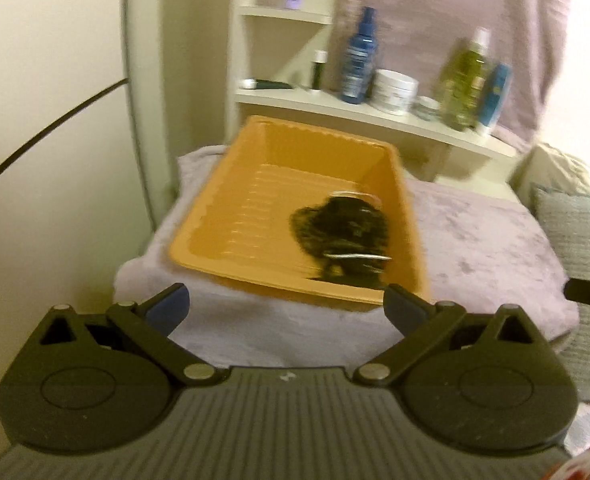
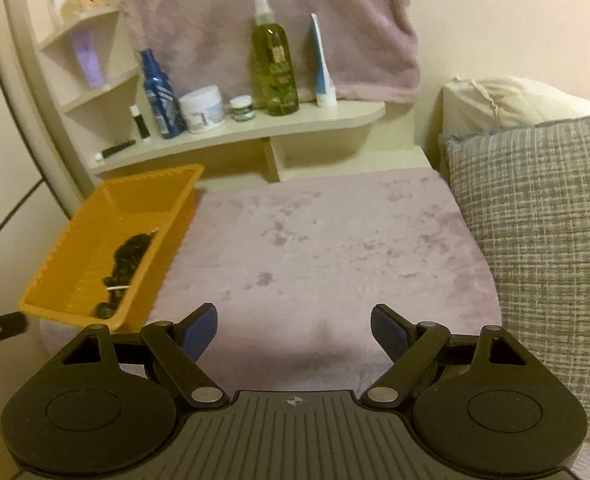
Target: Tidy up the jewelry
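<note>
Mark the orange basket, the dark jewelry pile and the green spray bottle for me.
orange basket (image 2: pixel 75 240), right wrist view, on its left inner wall.
dark jewelry pile (image 1: pixel 341 220), left wrist view, on the middle of the heap.
green spray bottle (image 2: pixel 275 64), right wrist view, on its body.

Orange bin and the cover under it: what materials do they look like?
Orange bin: probably moulded plastic, semi-gloss; ribbed floor and fluted rim, soft highlights on the walls.
Mauve cover: plush fleece or velour, matte; darker nap marks where the pile is brushed.
</note>
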`<state>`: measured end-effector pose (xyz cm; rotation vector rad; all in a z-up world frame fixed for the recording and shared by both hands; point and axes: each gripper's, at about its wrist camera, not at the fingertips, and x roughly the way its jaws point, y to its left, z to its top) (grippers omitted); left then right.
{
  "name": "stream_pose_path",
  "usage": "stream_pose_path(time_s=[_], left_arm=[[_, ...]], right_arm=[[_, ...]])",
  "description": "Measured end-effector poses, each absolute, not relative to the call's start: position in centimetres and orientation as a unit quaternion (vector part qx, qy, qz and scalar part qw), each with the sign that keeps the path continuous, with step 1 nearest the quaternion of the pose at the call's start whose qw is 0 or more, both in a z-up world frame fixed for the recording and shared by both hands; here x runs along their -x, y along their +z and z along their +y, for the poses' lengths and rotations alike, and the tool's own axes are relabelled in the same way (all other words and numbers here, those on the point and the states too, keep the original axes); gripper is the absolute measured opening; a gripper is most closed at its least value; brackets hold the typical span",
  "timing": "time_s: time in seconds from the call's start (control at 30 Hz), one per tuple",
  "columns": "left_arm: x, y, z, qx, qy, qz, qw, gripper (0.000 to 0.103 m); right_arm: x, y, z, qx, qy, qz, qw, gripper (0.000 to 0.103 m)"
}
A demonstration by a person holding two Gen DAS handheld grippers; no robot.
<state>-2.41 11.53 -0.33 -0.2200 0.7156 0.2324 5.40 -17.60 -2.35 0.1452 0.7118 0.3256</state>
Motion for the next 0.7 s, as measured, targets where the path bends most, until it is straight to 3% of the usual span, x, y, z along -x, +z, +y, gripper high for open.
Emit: stream_pose_path(time_s=[0.7], left_arm=[[4.3,-0.4,4.4,0.038,0.073,0.370,0.925,0.102]], right_arm=[[0.5,-2.3,-16.1,-0.037,0.188,0.369,0.909,0.083]])
